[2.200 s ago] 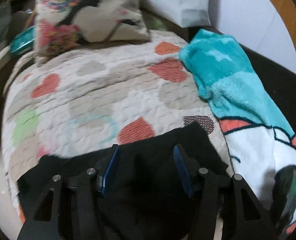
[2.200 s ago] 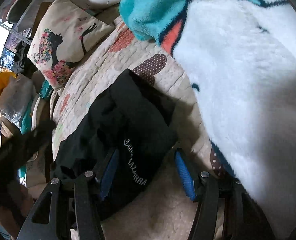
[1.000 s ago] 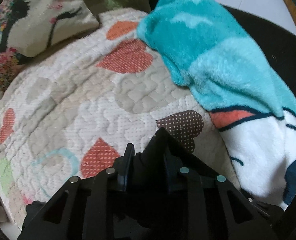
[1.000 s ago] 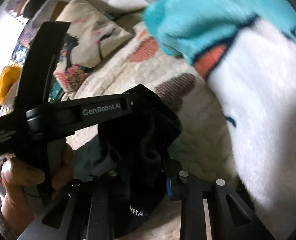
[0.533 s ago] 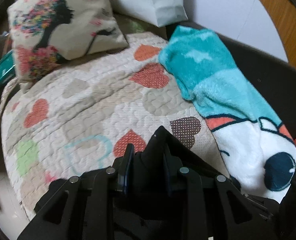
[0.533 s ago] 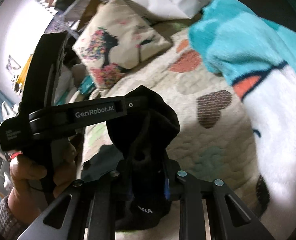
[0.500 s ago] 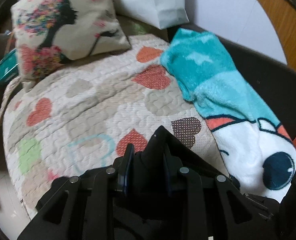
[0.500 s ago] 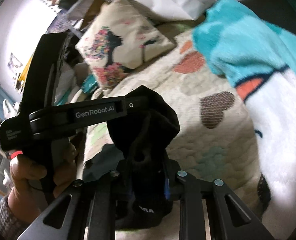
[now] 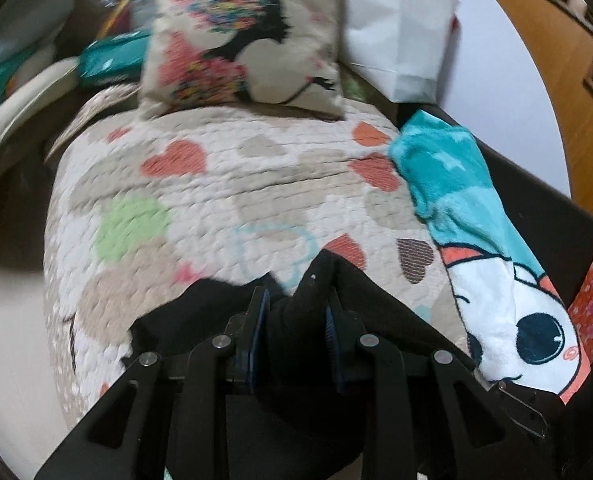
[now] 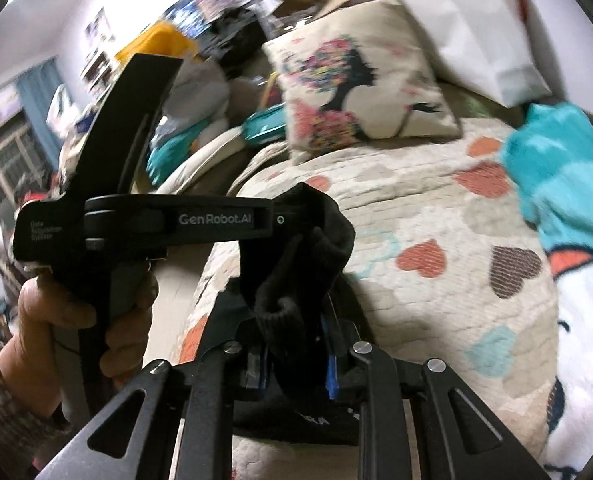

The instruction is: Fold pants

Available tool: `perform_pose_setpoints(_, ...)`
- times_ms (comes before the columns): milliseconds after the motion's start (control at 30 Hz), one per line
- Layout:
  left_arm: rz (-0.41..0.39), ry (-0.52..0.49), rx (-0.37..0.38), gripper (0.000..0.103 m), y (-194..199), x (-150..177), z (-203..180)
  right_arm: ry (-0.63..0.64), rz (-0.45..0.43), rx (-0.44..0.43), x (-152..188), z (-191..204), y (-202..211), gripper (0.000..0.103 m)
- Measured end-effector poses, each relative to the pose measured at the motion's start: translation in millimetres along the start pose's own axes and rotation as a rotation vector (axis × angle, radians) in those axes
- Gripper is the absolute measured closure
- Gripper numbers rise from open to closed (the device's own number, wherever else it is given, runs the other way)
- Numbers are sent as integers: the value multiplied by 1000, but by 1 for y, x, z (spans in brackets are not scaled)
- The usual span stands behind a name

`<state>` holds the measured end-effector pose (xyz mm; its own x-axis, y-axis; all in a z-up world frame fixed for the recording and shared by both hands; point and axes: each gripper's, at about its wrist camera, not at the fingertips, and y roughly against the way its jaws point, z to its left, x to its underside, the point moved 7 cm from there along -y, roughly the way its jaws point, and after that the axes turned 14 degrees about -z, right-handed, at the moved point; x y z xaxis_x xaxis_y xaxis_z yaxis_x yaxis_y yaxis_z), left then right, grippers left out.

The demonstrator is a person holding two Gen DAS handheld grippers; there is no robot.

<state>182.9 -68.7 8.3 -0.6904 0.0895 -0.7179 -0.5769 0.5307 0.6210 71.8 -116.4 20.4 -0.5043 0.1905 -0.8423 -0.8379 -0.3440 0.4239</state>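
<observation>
The black pants (image 9: 360, 312) hang bunched above a quilt with hearts (image 9: 224, 192). My left gripper (image 9: 294, 304) is shut on a peaked fold of the black cloth, which rises between its blue pads. In the right wrist view my right gripper (image 10: 296, 344) is shut on another bunch of the pants (image 10: 296, 248), and white lettering shows on the cloth below. The left gripper (image 10: 280, 220) reaches in from the left, held by a hand (image 10: 68, 320), and bites the same raised cloth at its top. Most of the pants is hidden under the grippers.
A printed cushion (image 9: 248, 36) lies at the far end of the quilt, with a white paper bag (image 9: 400, 28) behind it. A teal and white plush blanket (image 9: 484, 256) runs along the right side. Cluttered shelves and bags (image 10: 200, 64) fill the far left.
Both grippers closed on the black pants, then lifted them off the quilt and pulled back. The cushion and bag have come further into view, and both wrists have rolled.
</observation>
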Motion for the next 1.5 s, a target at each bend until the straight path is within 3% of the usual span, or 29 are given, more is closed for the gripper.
perform_pose_setpoints(167,-6,106,5,76,5,23,40,142,49,-36,20,39,-19,81)
perform_pose_setpoints(333,1,146,-9,76,2,38,70,272,95,-40,44,65,-40,81)
perform_pose_setpoints(667,13,270,-33,80,6,45,114,393,153,-74,76,99,-66,78)
perform_pose_setpoints(767,45,326,-75,80,10,50,126,397,170,-97,81,102,-69,71)
perform_pose_setpoints(900,75,367,-120,79,16,57,137,402,186,-140,93,109,-66,47)
perform_pose_setpoints(1000,92,320,-192,78,23,62,139,431,197,-152,103,116,-62,44)
perform_pose_setpoints(1133,107,217,-310,55,31,66,139,427,216,-171,112,118,-56,39)
perform_pose_setpoints(1200,129,221,-325,52,30,70,144,421,229,-172,115,116,-54,37)
perform_pose_setpoints(1300,176,344,-286,51,29,81,159,408,240,-177,117,112,-48,37)
perform_pose_setpoints(1500,232,743,-116,51,30,105,188,393,241,-196,111,107,-26,37)
